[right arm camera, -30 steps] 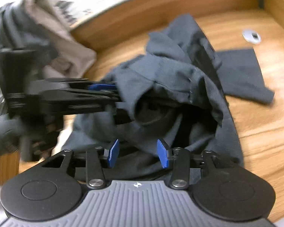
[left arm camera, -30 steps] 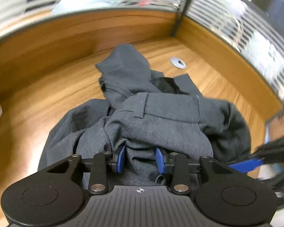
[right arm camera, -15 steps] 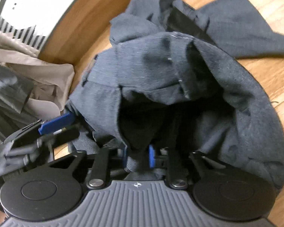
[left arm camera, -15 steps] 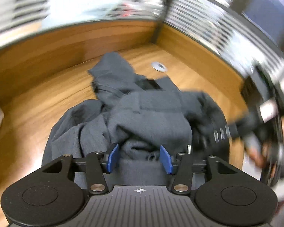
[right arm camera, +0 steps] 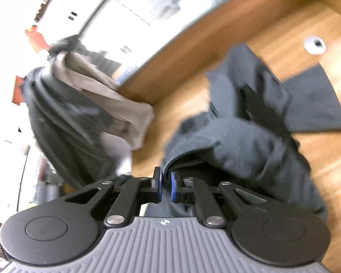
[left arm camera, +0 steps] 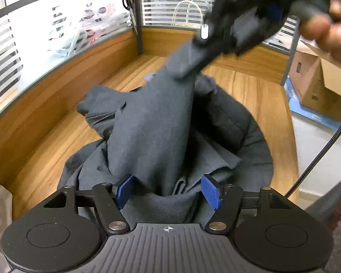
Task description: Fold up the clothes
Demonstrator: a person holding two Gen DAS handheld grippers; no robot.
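A crumpled grey garment [left arm camera: 152,136] lies on the wooden table [left arm camera: 250,86], and one part of it is drawn up into a peak. My right gripper [left arm camera: 186,70], held by a hand [left arm camera: 324,22], pinches the top of that peak. In the right wrist view the right gripper [right arm camera: 165,183] has its jaws closing, nearly together, on an edge of the grey garment [right arm camera: 238,141]. My left gripper [left arm camera: 168,191] sits low at the near side of the heap. Its jaws are opening, and cloth lies loose between the blue pads [left arm camera: 211,193].
A beige garment [right arm camera: 115,104] lies over dark clothes at the table's left. A silver grommet [right arm camera: 314,44] sits in the tabletop near the far corner. A raised wooden rim and glass partition close the far sides. A cardboard box [left arm camera: 315,77] stands beyond the right edge.
The right gripper has gone from open to pinching the grey cloth and has risen, pulling it into a peak. The left gripper's jaws have widened and the left hand has shifted sideways.
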